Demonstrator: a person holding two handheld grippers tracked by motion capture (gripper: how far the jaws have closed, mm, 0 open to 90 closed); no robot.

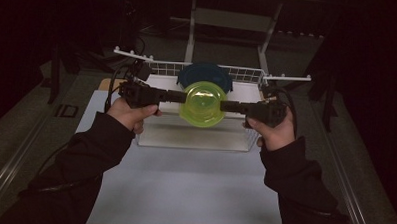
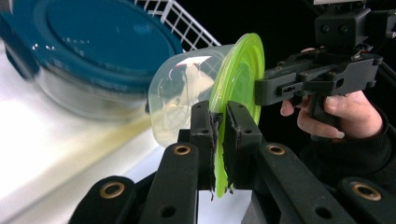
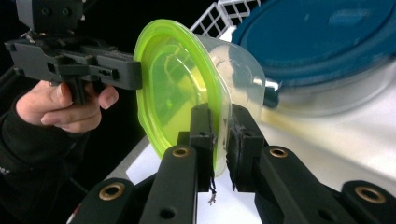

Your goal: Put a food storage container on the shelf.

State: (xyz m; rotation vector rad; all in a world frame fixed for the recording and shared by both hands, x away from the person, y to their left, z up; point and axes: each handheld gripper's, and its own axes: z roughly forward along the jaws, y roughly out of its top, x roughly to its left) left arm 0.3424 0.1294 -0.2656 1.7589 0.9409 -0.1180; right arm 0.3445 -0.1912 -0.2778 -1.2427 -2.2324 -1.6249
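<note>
Above the white tray [image 1: 195, 137], between my two hands, hangs the small clear tub [image 2: 180, 100] with its green lid [image 1: 203, 104], turned on its side so the lid's flat face looks back toward me and the tub's base points toward the blue-lidded glass container [image 1: 206, 74] behind it; my left claw [image 1: 179, 96] is clenched on the lid's left rim, my right claw [image 1: 228, 106] clenched on the opposite rim; the line between the claws runs straight across the lid, left to right, both hands equally near; any coming move, I judge, turns on that shared axis, since pulling unevenly would twist the lid in one grip.
</note>
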